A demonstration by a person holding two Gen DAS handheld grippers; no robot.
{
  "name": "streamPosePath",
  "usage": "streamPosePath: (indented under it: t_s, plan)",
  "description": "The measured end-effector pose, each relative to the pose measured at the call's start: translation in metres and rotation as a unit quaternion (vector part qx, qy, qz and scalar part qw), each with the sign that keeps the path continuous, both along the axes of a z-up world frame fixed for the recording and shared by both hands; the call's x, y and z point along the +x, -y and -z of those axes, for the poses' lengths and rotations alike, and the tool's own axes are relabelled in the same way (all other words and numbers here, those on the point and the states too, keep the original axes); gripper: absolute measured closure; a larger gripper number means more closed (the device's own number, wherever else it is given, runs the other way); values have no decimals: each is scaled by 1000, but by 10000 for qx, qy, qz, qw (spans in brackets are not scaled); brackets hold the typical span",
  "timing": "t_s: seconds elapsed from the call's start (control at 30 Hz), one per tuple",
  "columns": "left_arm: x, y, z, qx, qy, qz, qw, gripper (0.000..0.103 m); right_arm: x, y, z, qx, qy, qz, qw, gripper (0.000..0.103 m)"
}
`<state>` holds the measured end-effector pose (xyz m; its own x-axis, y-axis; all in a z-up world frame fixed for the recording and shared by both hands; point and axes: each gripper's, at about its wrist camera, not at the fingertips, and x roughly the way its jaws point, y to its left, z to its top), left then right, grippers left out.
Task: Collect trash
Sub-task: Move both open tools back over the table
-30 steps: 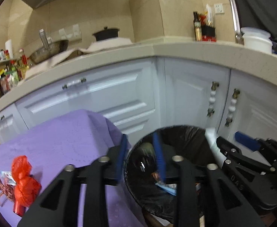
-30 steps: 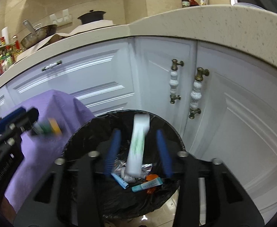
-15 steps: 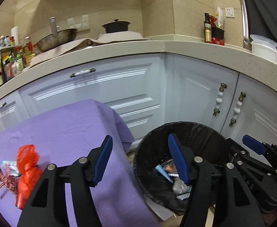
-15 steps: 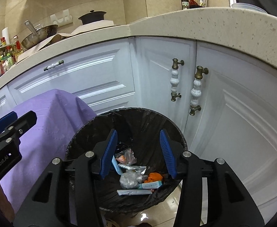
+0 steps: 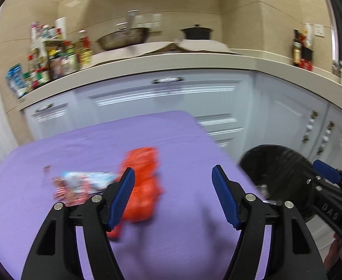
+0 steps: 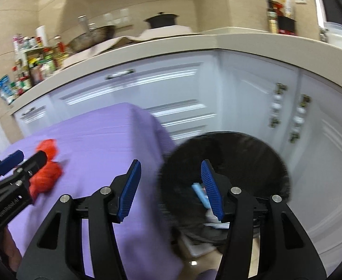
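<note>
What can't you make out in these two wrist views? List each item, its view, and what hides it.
- Crumpled red plastic bag: left wrist view, motion blur; shape unclear.
- Light blue and white wrapper: left wrist view, blurred; print unreadable.
- Black-lined round trash bin: right wrist view, contents blurred and partly behind the right gripper.
- Condiment bottles: left wrist view, labels too small and smeared.
- Left gripper: open, empty.
</note>
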<state>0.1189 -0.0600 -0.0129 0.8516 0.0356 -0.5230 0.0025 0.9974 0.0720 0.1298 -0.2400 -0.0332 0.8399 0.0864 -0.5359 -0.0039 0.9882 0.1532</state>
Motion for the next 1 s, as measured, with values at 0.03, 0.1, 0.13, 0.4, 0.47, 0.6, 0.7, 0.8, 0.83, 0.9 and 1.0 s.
streamPosePath:
  t_s: [0.03,0.1,0.13,0.4,0.47,0.6,0.7,0.8,0.83,0.9,1.0]
  plan:
    - [-2,-8,0,4,-2,-76,10000,36,-1,-8,-1,8,11,-75,10000,51]
    - [-8,-31,1,34,-22,-298,9995,36,-2,-35,-6,-27,45,-308,9995,51]
    - [-10,-41,2,38,-39,-389,9992,36,-2,-46,-7,-37,54,-412,9991,51]
    - [-29,-118,2,-37,-28,-1126,9936,36,2,-125,-11,-102,-12,-1103,9938,51]
    - [-32,-133,2,-34,-31,-1267,9919,36,6,-142,-10,-113,-73,-1228,9923,51]
    - [-36,-156,5,-115,-73,-1453,9893,36,14,-169,-6,-203,-187,-1356,9904,48]
    - [-37,-170,7,-209,-116,-1550,9876,34,20,-184,-1,-297,-296,-1378,9896,45]
    - [-36,-177,10,-292,-151,-1565,9871,34,28,-192,6,-388,-449,-1342,9892,45]
    - [-36,-178,11,-305,-168,-1559,9872,34,32,-194,9,-382,-533,-1326,9890,45]
    - [-34,-180,13,-334,-209,-1532,9874,34,37,-194,12,-346,-640,-1308,9887,45]
    - [-31,-180,15,-411,-263,-1466,9880,34,44,-194,15,-318,-756,-1310,9880,45]
